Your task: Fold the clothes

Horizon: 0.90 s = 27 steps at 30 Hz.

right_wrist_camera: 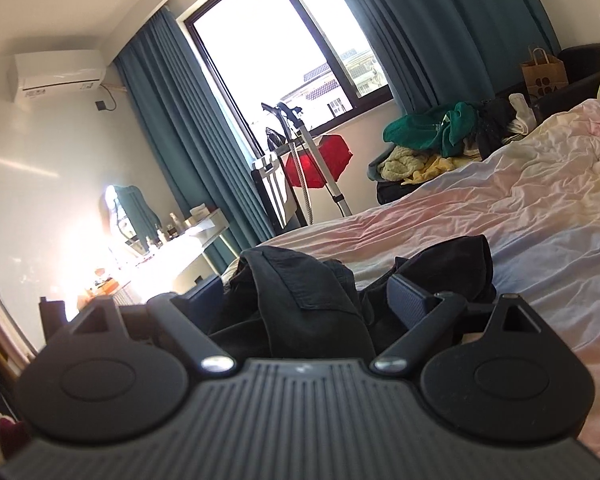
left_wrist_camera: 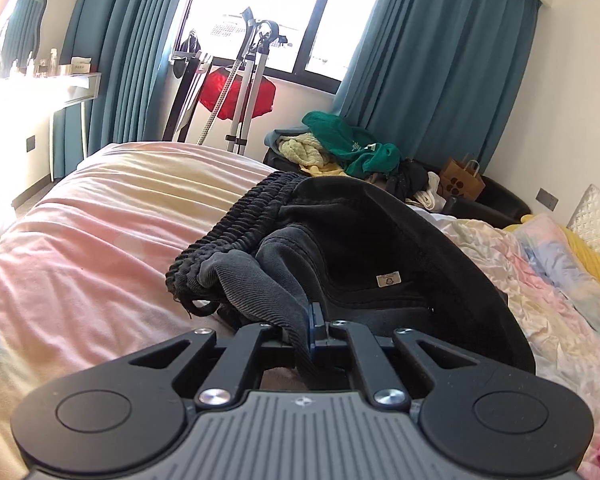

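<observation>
The black garment [left_wrist_camera: 360,240] is found bunched on the bed [left_wrist_camera: 100,220] just ahead of both claws, pinched at one edge by the left claw [left_wrist_camera: 308,332] and straddled by the wide-spread right claw [right_wrist_camera: 300,300], no fold being judged completed.

Sunlit window [right_wrist_camera: 284,52], teal curtains [left_wrist_camera: 440,64]

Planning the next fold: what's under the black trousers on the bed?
The black trousers lie bunched on the pink bedspread; the left gripper pinches their grey hem. Whatever lies beneath the heap is covered.
</observation>
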Each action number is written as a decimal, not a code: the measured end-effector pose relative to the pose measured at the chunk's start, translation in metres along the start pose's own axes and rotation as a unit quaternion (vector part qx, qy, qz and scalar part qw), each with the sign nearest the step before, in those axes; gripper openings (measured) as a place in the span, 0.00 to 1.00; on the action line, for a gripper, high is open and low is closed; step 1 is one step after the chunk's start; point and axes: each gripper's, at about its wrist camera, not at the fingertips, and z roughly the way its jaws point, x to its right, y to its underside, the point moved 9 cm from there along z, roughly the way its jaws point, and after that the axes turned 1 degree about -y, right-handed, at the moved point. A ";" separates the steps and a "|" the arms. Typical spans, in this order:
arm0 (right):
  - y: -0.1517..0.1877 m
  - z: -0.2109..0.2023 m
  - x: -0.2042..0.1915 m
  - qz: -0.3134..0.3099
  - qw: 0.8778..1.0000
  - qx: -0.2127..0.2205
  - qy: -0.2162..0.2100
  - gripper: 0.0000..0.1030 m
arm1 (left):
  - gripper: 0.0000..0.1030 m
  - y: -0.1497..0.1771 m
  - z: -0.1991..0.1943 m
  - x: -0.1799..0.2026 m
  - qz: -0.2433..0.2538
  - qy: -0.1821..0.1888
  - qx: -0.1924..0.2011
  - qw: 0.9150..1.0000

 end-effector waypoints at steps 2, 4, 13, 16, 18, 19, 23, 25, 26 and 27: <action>-0.007 0.033 -0.003 -0.011 1.000 -0.026 0.002 0.87 | 0.05 0.014 -0.004 -0.005 0.016 0.002 0.000 1.000; -0.012 0.069 -0.007 -0.031 0.998 -0.055 0.005 0.87 | 0.05 0.024 -0.003 -0.014 -0.004 0.015 -0.003 1.000; -0.001 0.258 -0.031 -0.053 0.974 -0.220 0.002 0.87 | 0.05 0.043 0.023 -0.055 -0.097 0.076 -0.015 0.992; 0.001 0.318 -0.054 -0.080 0.962 -0.260 -0.011 0.87 | 0.06 0.051 0.031 -0.067 -0.123 0.093 -0.027 0.988; 0.002 0.357 -0.061 -0.081 0.955 -0.284 -0.017 0.87 | 0.06 0.057 0.036 -0.074 -0.139 0.102 -0.036 0.984; 0.004 0.375 -0.061 -0.076 0.951 -0.299 -0.019 0.87 | 0.06 0.059 0.039 -0.077 -0.147 0.108 -0.042 0.982; 0.037 0.422 -0.073 -0.039 0.924 -0.376 -0.066 0.87 | 0.06 0.065 0.050 -0.085 -0.158 0.114 -0.065 0.979; 0.063 0.427 -0.085 -0.071 0.906 -0.408 -0.084 0.86 | 0.06 0.067 0.055 -0.089 -0.165 0.120 -0.077 0.976; 0.075 0.425 -0.088 -0.085 0.900 -0.420 -0.086 0.84 | 0.05 0.067 0.057 -0.091 -0.170 0.123 -0.083 0.974; 0.086 0.423 -0.091 -0.099 0.893 -0.430 -0.087 0.76 | 0.05 0.067 0.056 -0.091 -0.175 0.126 -0.089 0.972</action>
